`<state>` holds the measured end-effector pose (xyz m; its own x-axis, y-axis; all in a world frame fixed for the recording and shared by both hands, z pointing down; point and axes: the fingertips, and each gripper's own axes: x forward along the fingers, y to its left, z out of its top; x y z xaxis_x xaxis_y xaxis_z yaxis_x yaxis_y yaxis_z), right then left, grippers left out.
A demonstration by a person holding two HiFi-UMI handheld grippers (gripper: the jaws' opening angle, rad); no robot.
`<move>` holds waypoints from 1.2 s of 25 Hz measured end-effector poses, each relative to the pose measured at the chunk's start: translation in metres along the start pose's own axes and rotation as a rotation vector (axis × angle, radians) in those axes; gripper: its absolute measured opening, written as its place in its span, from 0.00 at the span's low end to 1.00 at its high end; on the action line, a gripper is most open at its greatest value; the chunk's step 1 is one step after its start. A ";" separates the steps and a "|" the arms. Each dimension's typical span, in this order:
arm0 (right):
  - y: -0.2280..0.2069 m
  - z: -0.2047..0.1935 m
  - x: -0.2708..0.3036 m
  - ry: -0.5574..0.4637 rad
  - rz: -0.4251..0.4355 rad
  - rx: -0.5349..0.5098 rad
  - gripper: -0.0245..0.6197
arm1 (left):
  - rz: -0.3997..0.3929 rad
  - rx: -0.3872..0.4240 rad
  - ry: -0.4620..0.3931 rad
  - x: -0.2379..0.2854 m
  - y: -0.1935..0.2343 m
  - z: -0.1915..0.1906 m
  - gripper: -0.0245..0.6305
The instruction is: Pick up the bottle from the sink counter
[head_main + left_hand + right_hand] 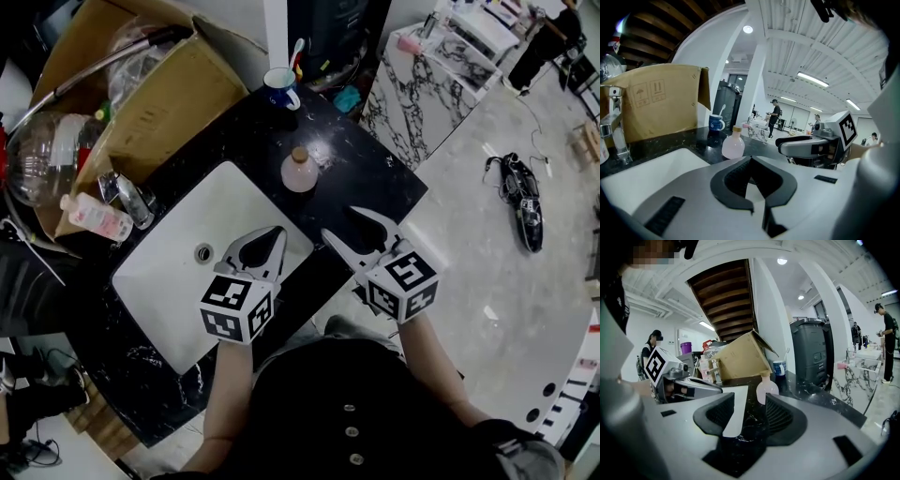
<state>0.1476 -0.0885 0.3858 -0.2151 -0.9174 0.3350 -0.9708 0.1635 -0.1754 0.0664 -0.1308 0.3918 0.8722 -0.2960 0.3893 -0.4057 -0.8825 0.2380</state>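
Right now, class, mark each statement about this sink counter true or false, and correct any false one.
1. The round pink bottle with the tan cap stands upright on the black marble counter. True.
2. The right hand-held gripper is shut on the bottle. False: its jaws stand apart and empty, with the bottle further along the counter.
3. The blue mug sits inside the white rectangular sink. False: it stands on the counter behind the bottle.
4. The left hand-held gripper is over the sink with its jaws together. True.
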 end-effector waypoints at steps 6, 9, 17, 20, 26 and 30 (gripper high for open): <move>0.000 -0.002 0.013 0.038 -0.002 -0.001 0.35 | -0.012 -0.020 -0.014 0.002 0.007 0.001 0.06; -0.001 -0.004 0.022 0.056 -0.009 -0.002 0.35 | -0.017 -0.039 -0.008 0.004 0.013 -0.001 0.06; 0.002 -0.016 0.037 0.096 -0.007 -0.012 0.35 | -0.033 -0.063 -0.003 0.011 0.020 -0.013 0.06; 0.001 -0.018 0.038 0.110 -0.005 -0.020 0.36 | -0.026 -0.068 0.002 0.012 0.023 -0.015 0.06; -0.007 -0.013 0.047 0.124 0.012 -0.049 0.36 | 0.003 -0.083 0.003 0.014 0.028 -0.016 0.06; -0.017 -0.008 0.059 0.144 0.039 -0.078 0.38 | 0.041 -0.102 0.008 0.015 0.033 -0.014 0.06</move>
<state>0.1501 -0.1427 0.4163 -0.2602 -0.8491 0.4598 -0.9655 0.2306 -0.1207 0.0625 -0.1594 0.4182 0.8523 -0.3279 0.4074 -0.4670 -0.8279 0.3106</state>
